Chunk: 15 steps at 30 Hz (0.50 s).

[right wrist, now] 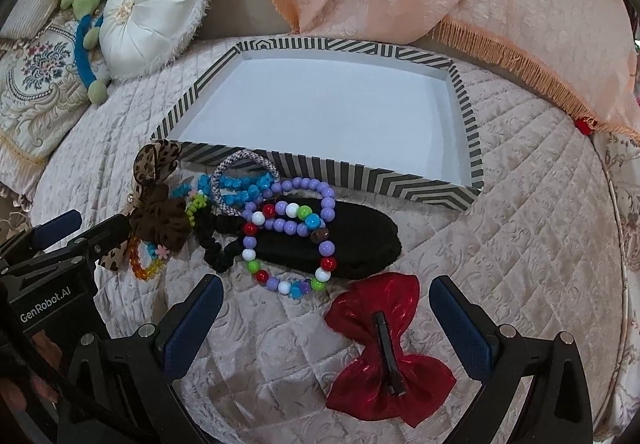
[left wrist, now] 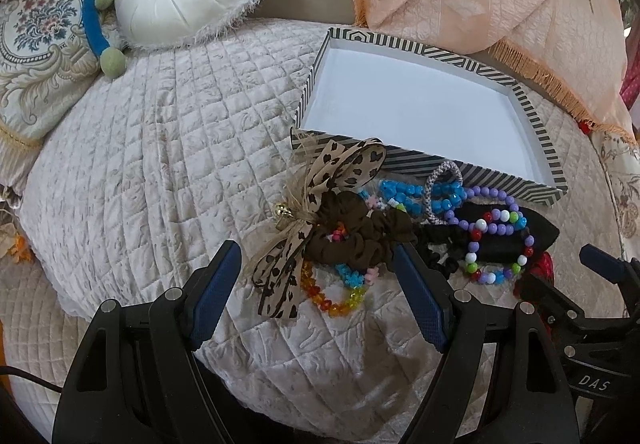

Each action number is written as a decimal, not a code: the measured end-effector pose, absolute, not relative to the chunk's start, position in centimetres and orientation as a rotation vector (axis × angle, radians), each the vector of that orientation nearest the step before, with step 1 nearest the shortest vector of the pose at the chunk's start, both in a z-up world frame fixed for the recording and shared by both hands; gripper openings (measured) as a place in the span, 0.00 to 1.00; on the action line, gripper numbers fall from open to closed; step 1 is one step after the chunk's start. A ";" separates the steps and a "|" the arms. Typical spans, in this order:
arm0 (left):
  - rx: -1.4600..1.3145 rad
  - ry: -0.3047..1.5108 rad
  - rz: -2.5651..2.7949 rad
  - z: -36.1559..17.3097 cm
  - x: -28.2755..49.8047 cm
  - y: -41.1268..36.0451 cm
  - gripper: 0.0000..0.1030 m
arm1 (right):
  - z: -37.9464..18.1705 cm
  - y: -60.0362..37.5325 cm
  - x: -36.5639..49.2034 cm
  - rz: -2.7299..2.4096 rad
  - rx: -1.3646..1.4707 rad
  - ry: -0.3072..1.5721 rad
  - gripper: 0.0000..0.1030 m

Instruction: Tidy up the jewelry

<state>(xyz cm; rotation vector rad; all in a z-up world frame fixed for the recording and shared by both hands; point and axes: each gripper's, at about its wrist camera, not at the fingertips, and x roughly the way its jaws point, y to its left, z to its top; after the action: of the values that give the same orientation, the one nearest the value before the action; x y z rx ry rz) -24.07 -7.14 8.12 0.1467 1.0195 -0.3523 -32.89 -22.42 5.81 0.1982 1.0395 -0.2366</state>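
Box: striped black-and-cream tray (right wrist: pixel 328 167) with a bare white floor, resting on the quilted cushion (right wrist: pixel 500 256).
Jewelry pile: just in front of the box's near wall; blue bead bracelets (right wrist: pixel 240 185), a purple and multicolour bead strand (right wrist: pixel 288 236) lying over a black fabric piece (right wrist: pixel 360 244), brown scrunchie (left wrist: pixel 352 232), leopard-print bow (left wrist: pixel 320 179).
Red bow: (right wrist: pixel 384 348) shiny, clip side up, apart from the pile, between the right fingers.
Left gripper: (left wrist: pixel 316 304) jaws wide apart, empty, beside the leopard bow.
Right gripper: (right wrist: pixel 332 328) jaws wide apart, not touching the bow.
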 end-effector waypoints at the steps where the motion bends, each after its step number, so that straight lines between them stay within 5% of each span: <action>1: 0.147 1.020 -0.353 8.1 -24.1 -7.2 0.77 | 5.8 -22.4 -32.9 -0.238 0.198 1.041 1.00; 15: 0.160 1.030 -0.369 8.1 -24.8 -7.6 0.77 | 6.0 -22.2 -33.3 -0.229 0.193 1.045 1.00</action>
<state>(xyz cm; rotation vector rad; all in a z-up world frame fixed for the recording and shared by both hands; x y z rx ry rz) -24.76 -7.59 8.06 0.1603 1.0304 -0.3686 -33.35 -22.15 5.97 0.1934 1.0451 -0.2286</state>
